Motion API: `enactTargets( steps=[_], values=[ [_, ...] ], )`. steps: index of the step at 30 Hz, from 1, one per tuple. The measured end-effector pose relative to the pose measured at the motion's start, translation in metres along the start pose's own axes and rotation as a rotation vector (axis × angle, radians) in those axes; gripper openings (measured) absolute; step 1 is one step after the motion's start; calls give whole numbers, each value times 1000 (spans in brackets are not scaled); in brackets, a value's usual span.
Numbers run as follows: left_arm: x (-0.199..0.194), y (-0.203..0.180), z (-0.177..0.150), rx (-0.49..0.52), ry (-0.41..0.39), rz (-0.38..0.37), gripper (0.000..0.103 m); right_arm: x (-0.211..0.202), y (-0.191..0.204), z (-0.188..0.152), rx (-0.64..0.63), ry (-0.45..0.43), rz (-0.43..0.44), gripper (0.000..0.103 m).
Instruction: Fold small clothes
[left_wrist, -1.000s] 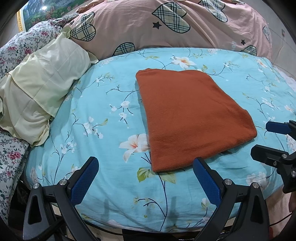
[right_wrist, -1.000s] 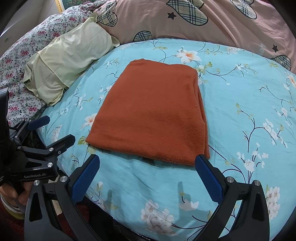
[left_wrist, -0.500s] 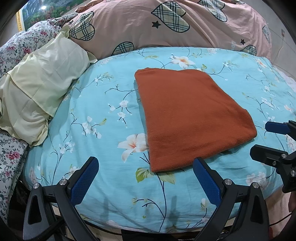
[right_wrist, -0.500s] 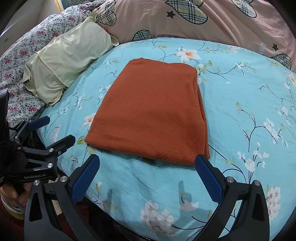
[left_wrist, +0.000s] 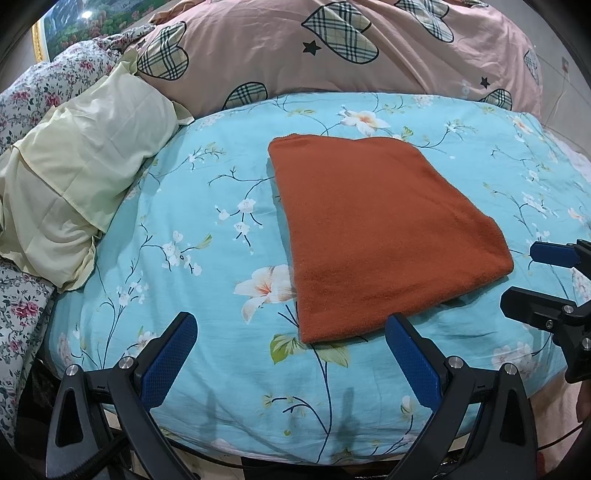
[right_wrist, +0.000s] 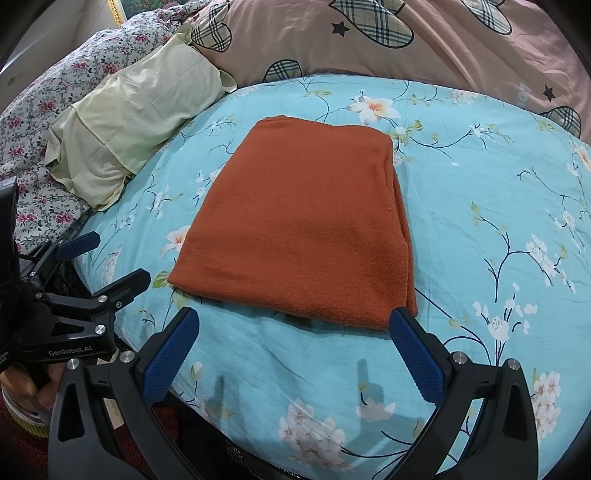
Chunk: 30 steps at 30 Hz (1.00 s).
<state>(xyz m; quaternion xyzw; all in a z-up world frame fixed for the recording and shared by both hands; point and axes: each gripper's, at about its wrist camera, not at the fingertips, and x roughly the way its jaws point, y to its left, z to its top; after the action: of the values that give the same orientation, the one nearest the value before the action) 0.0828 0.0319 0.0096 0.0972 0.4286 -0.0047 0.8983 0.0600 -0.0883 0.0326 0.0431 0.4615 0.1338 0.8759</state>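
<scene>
Folded orange cloth (left_wrist: 376, 236) lies flat on the blue bedsheet (left_wrist: 192, 229). Left gripper (left_wrist: 291, 354) and right gripper (right_wrist: 295, 343) both gape wide at its near edge, holding nothing.

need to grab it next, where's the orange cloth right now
The folded orange cloth lies flat mid-bed on the blue floral sheet, right of the pale yellow pillow, just ahead of both open tongs.

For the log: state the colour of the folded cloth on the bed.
Rust orange, plain, no pattern. The folded cloth shows best in the right wrist view.
</scene>
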Motion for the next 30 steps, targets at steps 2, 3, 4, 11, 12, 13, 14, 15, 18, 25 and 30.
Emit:
enactTargets(
  steps=[2,3,4,11,12,13,14,15,18,25,30],
  values=[
    [1,0,0,2,0,-1,102,0,0,0,0,1,1,102],
    [1,0,0,2,1,-2,102,0,0,1,-1,0,1,102],
    [1,0,0,1,0,-2,102,0,-1,1,-1,1,1,102],
    [0,0,0,1,-1,-2,102,0,-3,2,-2,0,1,102],
    [0,0,0,1,-1,-1,102,0,-3,2,-3,0,1,102],
    [0,0,0,1,-1,-1,102,0,-3,2,-3,0,2,102],
    [1,0,1,3,-2,-2,102,0,-3,2,-4,0,2,102],
    [1,1,2,6,-2,-2,102,0,-3,2,-4,0,2,102],
    [2,1,3,7,-2,-5,102,0,-2,2,-4,0,0,102],
    [2,2,6,12,-4,-6,102,-3,-7,11,-14,3,2,102],
    [3,2,7,12,-4,-6,102,-2,-9,15,-15,2,-4,102]
  ],
)
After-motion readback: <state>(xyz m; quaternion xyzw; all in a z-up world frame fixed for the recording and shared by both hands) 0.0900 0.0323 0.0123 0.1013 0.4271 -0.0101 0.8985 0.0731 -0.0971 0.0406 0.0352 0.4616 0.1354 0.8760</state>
